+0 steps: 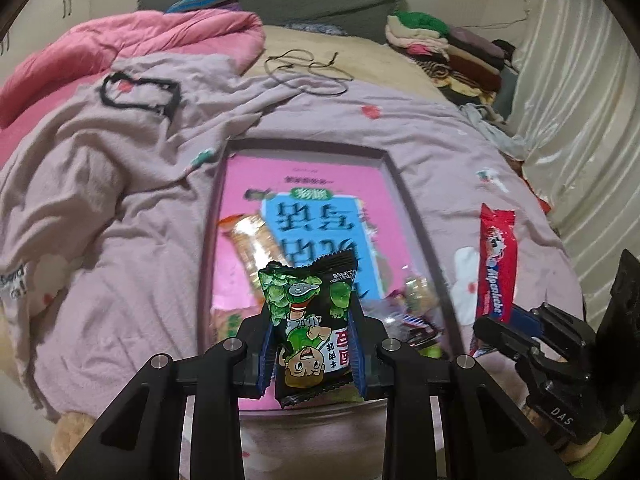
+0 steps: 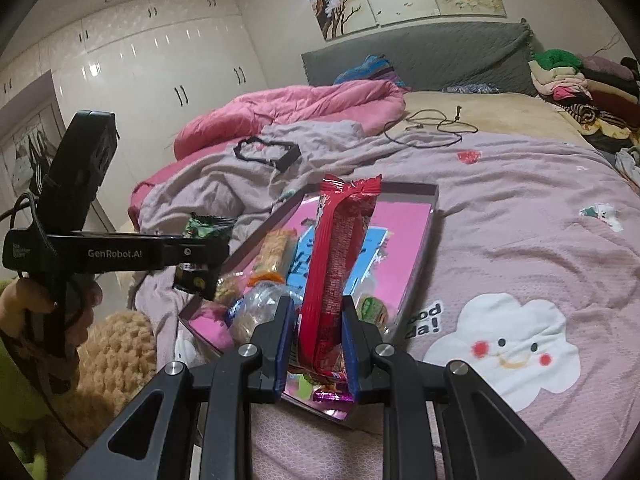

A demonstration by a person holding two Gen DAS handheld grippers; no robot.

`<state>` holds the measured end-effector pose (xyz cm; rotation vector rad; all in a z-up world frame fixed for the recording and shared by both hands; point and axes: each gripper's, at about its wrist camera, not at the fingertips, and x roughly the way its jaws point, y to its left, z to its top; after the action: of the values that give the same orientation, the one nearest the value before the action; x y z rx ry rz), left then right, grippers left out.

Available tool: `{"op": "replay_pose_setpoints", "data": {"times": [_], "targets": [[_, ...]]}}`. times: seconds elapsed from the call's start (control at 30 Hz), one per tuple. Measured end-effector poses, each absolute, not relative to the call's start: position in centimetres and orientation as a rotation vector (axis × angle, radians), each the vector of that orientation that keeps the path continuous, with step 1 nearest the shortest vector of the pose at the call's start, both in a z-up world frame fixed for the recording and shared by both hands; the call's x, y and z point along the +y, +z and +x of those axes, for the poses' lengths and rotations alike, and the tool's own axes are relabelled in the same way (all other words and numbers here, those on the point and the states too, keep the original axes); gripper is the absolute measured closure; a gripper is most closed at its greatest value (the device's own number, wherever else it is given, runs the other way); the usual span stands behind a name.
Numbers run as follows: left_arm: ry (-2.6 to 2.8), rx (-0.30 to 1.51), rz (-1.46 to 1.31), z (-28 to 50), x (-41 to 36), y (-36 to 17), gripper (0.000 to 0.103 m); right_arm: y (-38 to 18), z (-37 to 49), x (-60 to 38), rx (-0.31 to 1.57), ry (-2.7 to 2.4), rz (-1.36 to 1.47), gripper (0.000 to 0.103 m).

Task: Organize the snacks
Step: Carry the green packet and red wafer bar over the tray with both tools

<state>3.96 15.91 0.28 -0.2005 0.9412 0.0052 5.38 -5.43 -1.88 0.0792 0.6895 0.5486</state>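
My left gripper (image 1: pixel 312 344) is shut on a black and green snack packet (image 1: pixel 308 320) and holds it above the near end of the pink box (image 1: pixel 404 188) on the bed. My right gripper (image 2: pixel 318 344) is shut on a long red snack bar (image 2: pixel 340 264), upright above the same pink box (image 2: pixel 420 256). The red bar (image 1: pixel 496 264) and the right gripper (image 1: pixel 532 344) also show at the right of the left wrist view. The left gripper (image 2: pixel 200 260) with its packet (image 2: pixel 204 232) shows at the left of the right wrist view. Several snacks lie in the box.
The box rests on a lilac quilt (image 2: pixel 520 208). A pink duvet (image 2: pixel 288 108) and a black strap (image 2: pixel 268 154) lie behind it. A cable (image 2: pixel 432 128) lies near the grey headboard (image 2: pixel 420 60). Folded clothes (image 2: pixel 576 84) are stacked at the far right.
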Motion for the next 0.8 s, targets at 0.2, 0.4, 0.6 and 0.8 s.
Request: {"op": "replay_pose_setpoints", "data": {"times": [0.2, 0.4, 0.6, 0.8], "targets": [[0.013, 0.975, -0.213, 4.0, 16.7, -1.6, 0.072, -3.2, 6.0, -4.4, 0.722, 0.509, 0.007, 0.080], [-0.004, 0.992, -0.199, 4.5, 15.7, -2.7, 0.072, -4.6, 6.7, -3.7, 0.760, 0.487, -0.038, 0.080], [-0.012, 1.006, -0.188, 4.9, 15.1, -3.6, 0.072, -4.6, 6.6, -4.1, 0.763, 0.485, -0.021, 0.079], [-0.013, 1.000, -0.187, 4.9, 14.9, -3.5, 0.066, -4.2, 6.2, -4.6, 0.758, 0.483, -0.003, 0.072]]}}
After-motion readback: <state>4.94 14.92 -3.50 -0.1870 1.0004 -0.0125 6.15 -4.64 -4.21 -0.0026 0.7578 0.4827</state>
